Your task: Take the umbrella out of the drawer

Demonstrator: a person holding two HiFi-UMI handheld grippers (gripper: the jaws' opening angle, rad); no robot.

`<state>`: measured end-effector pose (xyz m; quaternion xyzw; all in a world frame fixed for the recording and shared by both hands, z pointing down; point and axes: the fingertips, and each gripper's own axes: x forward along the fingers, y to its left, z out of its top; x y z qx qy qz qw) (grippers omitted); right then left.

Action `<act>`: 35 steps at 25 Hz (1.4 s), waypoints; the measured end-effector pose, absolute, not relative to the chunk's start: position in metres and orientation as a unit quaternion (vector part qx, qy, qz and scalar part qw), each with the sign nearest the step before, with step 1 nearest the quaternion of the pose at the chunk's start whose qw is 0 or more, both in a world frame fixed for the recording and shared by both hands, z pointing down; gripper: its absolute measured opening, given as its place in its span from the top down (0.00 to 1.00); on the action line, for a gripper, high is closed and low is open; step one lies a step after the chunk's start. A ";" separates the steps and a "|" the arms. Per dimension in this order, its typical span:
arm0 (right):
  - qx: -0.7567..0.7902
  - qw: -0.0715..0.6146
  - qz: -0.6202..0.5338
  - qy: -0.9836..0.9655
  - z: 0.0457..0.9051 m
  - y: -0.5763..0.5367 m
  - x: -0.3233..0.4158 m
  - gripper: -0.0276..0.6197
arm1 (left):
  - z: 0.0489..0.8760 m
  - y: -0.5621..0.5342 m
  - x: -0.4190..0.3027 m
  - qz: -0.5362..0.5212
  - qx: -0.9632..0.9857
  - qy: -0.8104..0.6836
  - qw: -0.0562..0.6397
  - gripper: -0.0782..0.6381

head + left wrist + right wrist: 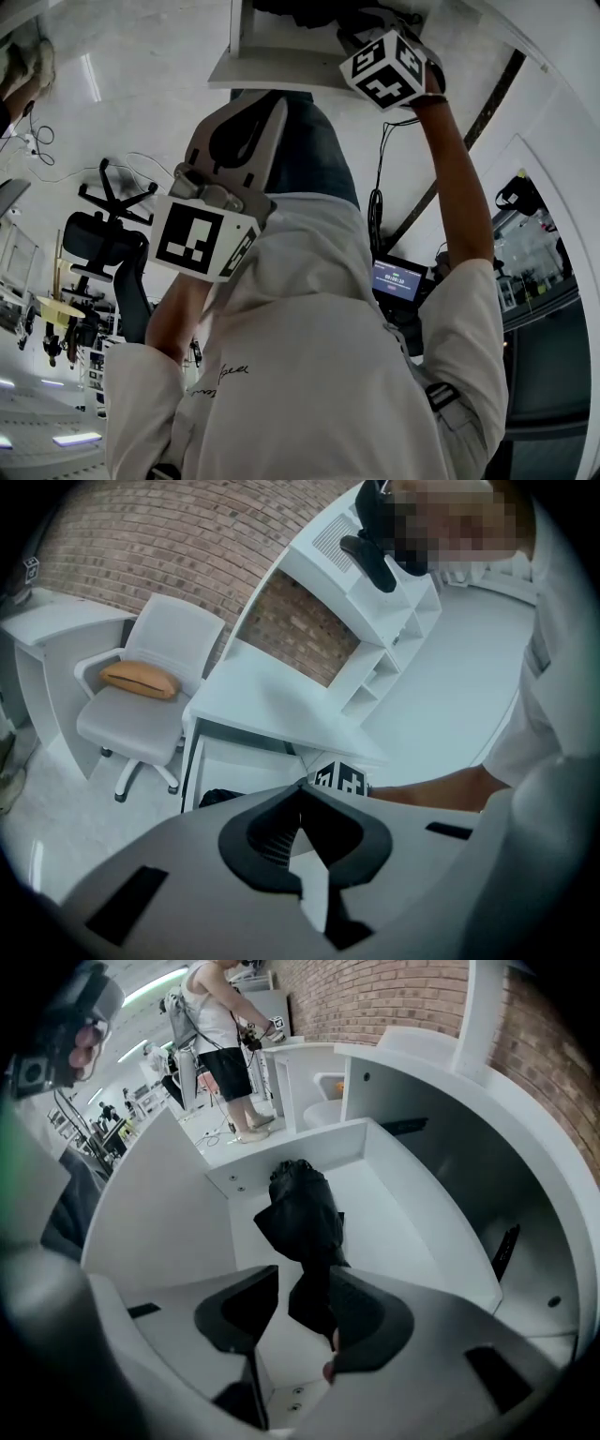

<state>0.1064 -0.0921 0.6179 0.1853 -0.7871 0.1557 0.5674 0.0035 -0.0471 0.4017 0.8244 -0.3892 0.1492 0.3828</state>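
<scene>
Open white drawer (159,1222), a deep box with smooth board walls; holds one item. Black folded fabric umbrella (302,1208), lying on the drawer floor from 12 o'clock down to 6 o'clock in the right gripper view, its near end between the jaws. Right gripper (307,1274), pointed steeply down into the drawer; jaws spread, not pressing the fabric. Left gripper (302,789), outside the drawer; jaws pressed together on nothing. Step in hand, judged: reaching for the grasp. Next move: close on the near end, then lift clear of the walls.
</scene>
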 end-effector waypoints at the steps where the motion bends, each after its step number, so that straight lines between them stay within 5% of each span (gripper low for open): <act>1: 0.184 0.572 0.149 -0.786 0.620 -0.094 0.107 0.69 | 0.401 -0.048 0.003 0.150 0.824 -0.389 0.383 0.87; 35: 0.108 0.644 0.039 -0.756 0.673 -0.118 0.103 0.58 | 0.420 -0.056 0.005 0.162 0.804 -0.409 0.401 0.87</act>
